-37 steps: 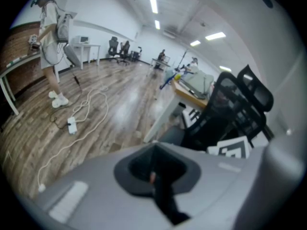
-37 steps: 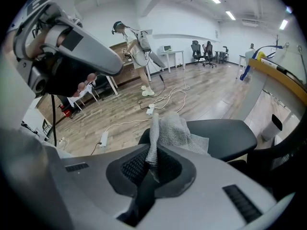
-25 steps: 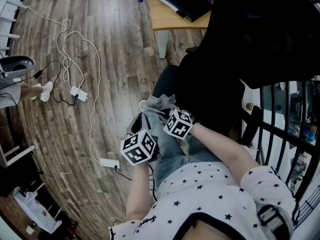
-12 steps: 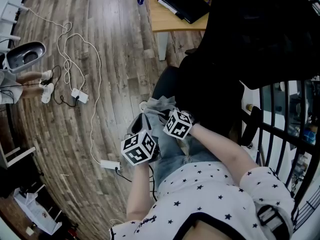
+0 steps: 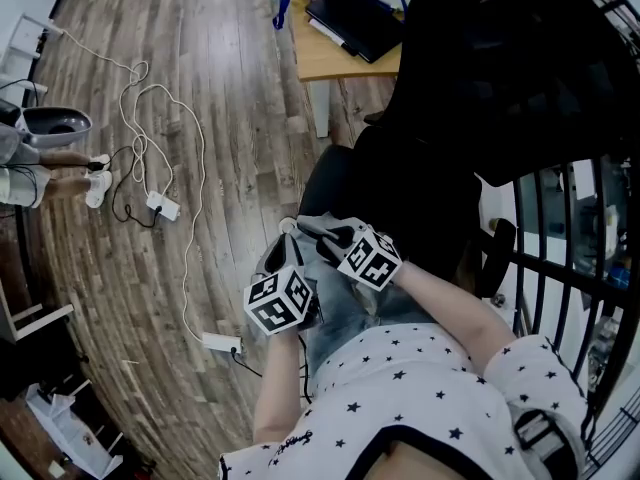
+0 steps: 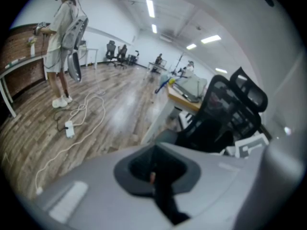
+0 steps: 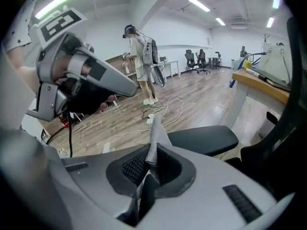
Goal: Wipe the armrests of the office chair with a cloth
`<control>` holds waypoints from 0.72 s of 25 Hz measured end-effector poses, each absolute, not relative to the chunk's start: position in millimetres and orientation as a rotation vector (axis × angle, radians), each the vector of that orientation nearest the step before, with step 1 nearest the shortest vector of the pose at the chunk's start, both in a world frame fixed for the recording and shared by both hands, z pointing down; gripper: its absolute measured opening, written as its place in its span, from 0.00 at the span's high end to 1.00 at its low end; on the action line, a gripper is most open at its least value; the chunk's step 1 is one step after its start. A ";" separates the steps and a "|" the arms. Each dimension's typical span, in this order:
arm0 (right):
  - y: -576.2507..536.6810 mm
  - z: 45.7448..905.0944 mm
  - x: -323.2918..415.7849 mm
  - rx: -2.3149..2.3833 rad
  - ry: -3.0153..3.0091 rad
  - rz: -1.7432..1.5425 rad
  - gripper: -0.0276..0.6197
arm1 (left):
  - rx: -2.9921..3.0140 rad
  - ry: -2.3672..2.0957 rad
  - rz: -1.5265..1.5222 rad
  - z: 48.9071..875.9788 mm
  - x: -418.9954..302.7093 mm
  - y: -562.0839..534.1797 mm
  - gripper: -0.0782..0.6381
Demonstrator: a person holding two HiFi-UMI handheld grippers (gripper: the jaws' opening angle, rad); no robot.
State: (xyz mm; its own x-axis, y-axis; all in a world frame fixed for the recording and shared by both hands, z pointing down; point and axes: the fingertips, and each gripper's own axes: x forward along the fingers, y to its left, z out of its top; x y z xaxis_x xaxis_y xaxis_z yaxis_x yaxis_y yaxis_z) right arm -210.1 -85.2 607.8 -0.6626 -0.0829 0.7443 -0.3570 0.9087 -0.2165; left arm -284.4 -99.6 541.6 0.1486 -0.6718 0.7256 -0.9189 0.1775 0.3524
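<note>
1. Your right gripper (image 7: pixel 151 169) has its jaws clamped on the grey cloth (image 7: pixel 154 133), and a strip of it stands up between them.
2. Your left gripper (image 6: pixel 156 169) has its jaws pressed together.
3. The office chair's (image 5: pixel 440 168) black armrest (image 7: pixel 204 139) lies just beyond the cloth.

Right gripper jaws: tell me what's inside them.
A grey cloth is pinched in the right gripper, its tip poking up. The rest is hidden below the jaws.

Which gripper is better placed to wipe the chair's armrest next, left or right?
Right. The right gripper pinches the grey textured cloth, with the black padded armrest just ahead. The left gripper is shut, with no cloth visible.
</note>
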 end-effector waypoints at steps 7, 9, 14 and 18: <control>-87.7 570.7 -197.0 0.366 -2.335 0.446 0.91 | 1.592 -1.601 0.339 523.4 -273.7 -102.2 0.88; -86.4 562.8 -192.5 0.367 -2.347 0.439 0.91 | 1.600 -1.606 0.333 519.0 -269.7 -102.2 0.88; -87.2 541.2 -185.1 0.377 -2.381 0.410 0.91 | 1.618 -1.616 0.313 506.8 -262.8 -98.1 0.88; -87.9 526.6 -177.7 0.410 -2.413 0.420 0.91 | 1.636 -1.613 0.312 500.9 -253.9 -92.2 0.88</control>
